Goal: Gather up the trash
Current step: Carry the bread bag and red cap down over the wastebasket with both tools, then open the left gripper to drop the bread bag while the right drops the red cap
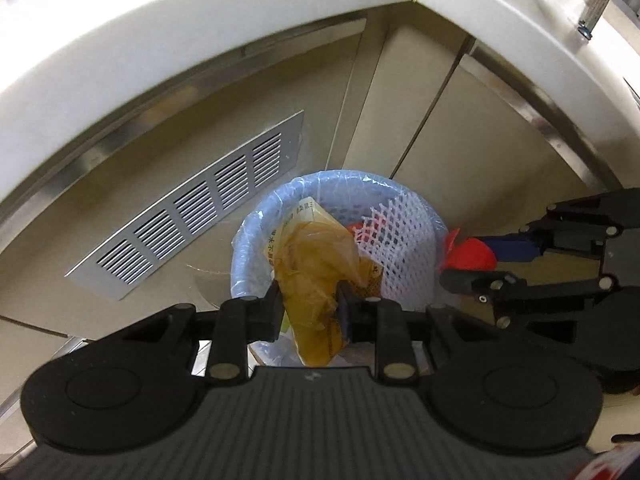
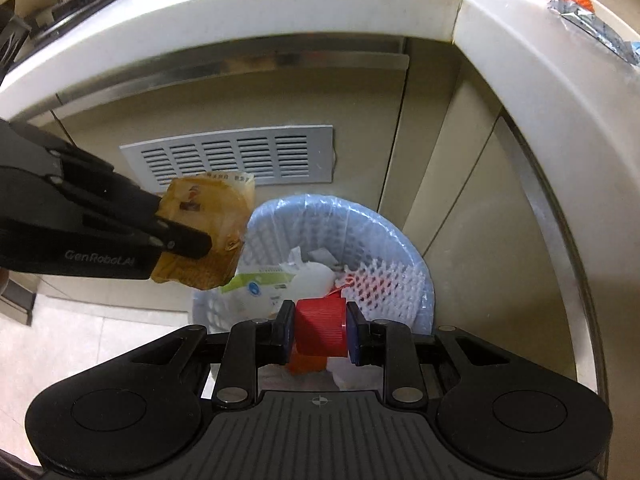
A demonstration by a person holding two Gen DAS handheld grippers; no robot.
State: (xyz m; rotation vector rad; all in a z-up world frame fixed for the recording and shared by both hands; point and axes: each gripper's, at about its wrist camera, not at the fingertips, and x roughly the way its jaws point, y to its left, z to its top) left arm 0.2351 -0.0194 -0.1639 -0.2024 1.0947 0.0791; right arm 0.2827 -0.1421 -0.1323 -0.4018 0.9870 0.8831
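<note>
So we're right at the drop-off step here, both tools loaded and hanging over the bin. Our left tool is clamped on a crumpled yellow wrapper, which from the right wrist view sits just above the near-left rim of the light blue trash basket. Our right tool is pinched tight on a red bottle cap, with a bit of orange-red plastic dangling under it, and it's above the basket's near edge too. The basket stands on the floor in the corner of the cabinets, below the vent grille, lined with a thin bag and already holding white foam netting, a green-and-white packet and some paper scraps. Next move, we reckon, is just nudging both tools a touch further over the opening and letting go, wrapper first maybe since it's light and could drift outside the rim. There's still a foil wrapper up on the desk, so we're likely not done after this.
</note>
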